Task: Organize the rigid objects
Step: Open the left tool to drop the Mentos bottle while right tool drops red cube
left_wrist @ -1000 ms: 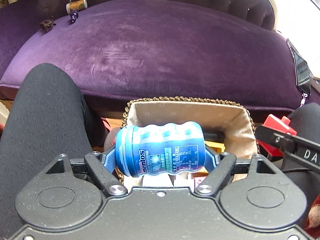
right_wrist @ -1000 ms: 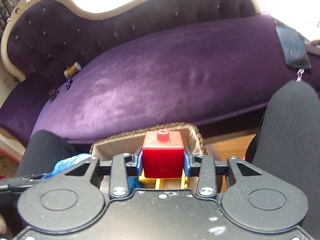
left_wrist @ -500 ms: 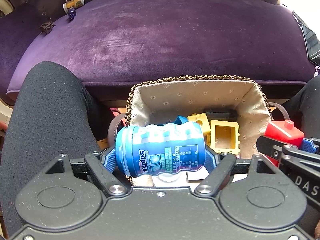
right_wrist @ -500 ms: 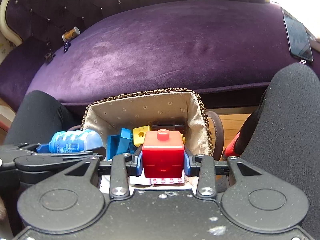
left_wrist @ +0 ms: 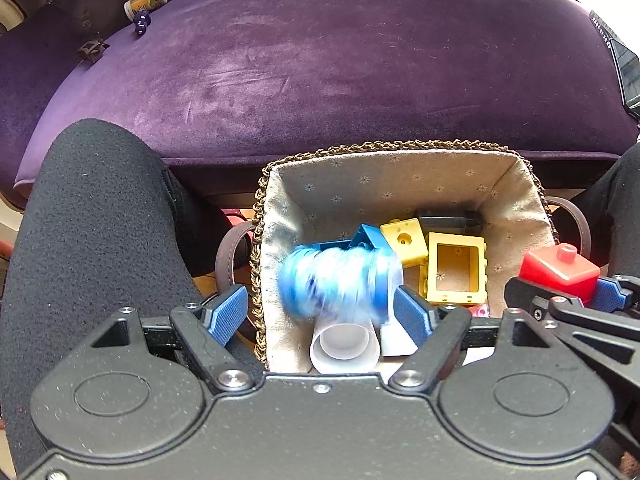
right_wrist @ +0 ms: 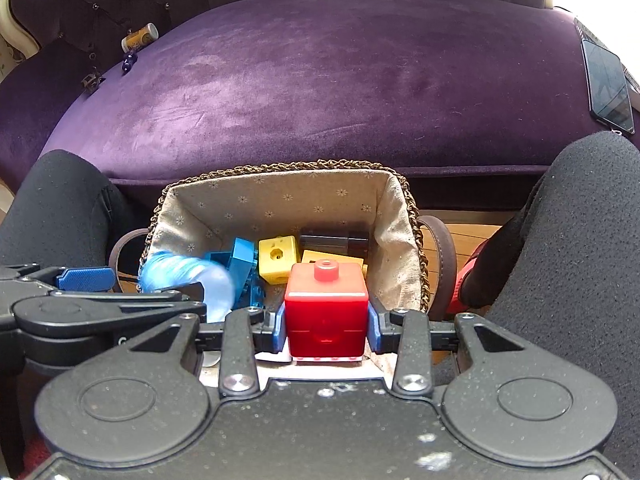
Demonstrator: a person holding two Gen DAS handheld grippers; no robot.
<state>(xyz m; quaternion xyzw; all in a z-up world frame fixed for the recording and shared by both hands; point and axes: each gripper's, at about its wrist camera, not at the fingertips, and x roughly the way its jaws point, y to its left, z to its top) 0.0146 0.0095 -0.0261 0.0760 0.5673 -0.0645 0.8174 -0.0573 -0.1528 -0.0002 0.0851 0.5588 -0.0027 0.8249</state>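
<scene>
Basket [left_wrist: 276,216] with a braided rim and a pale flowered lining sits on the floor between the person's two black-clad knees, just in front of the purple velvet sofa [left_wrist: 320,80]. Over its near left corner the left gripper [left_wrist: 320,314] points steeply down with its jaws standing wide apart, the blue pads touching nothing; the blue candy bottle [left_wrist: 340,280] shows as a blur between and just beyond them, free of both pads and inside the basket. Under it lies a white cup [left_wrist: 344,346] on its side. Further into the basket are a blue brick [left_wrist: 368,236], a yellow cube [left_wrist: 404,240], a yellow window-frame brick [left_wrist: 458,274] and a dark block [left_wrist: 448,218] against the far wall. Over the basket's near right side, the right gripper [right_wrist: 327,322] has its jaws closed tight on a red block [right_wrist: 326,312] with one stud on top. On the sofa cushion behind the basket lie a small cork-coloured tube [left_wrist: 145,0] at far left and a phone [right_wrist: 608,84] at far right.
</scene>
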